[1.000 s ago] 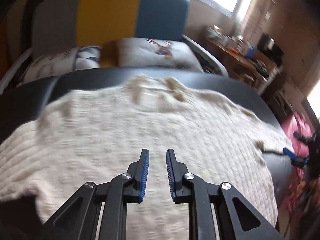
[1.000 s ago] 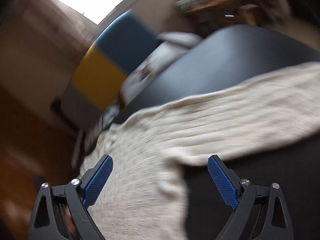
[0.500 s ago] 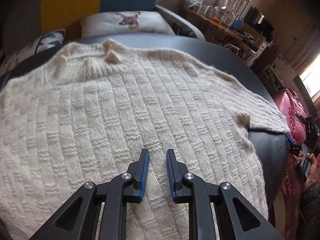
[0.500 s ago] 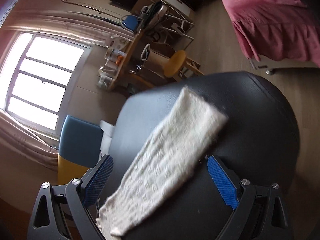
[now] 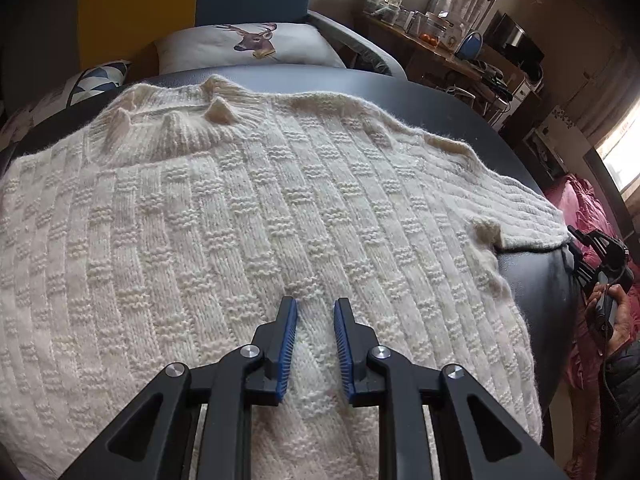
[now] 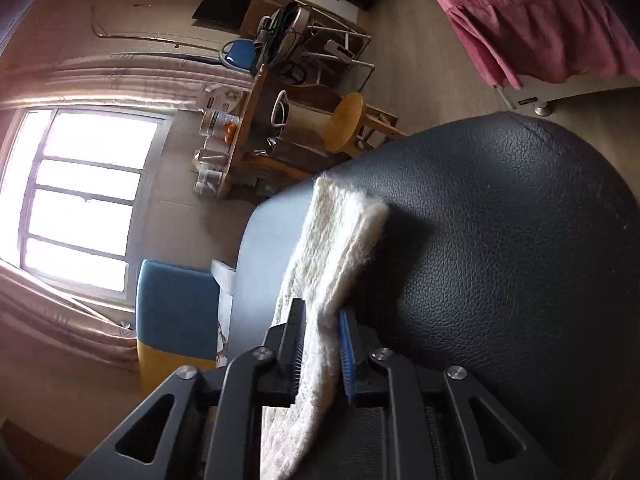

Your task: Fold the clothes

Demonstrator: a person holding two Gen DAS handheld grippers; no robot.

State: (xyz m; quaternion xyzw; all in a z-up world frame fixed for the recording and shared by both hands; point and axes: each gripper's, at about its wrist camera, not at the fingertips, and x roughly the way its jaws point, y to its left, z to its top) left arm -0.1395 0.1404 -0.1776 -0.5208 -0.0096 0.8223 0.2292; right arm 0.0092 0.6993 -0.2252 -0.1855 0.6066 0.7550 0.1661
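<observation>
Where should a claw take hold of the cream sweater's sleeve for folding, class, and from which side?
Grip the sleeve near its cuff, coming in from the table edge along its length. It lies flat and narrow there, thin enough to pinch; the right claw has just been closing across it.

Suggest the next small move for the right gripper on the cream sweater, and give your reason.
Probably lift the sleeve and carry it inward over the sweater body. The right gripper has just been closing and now pinches the sleeve, which lies stretched outward on the black table, while the body lies flat, unfolded.
</observation>
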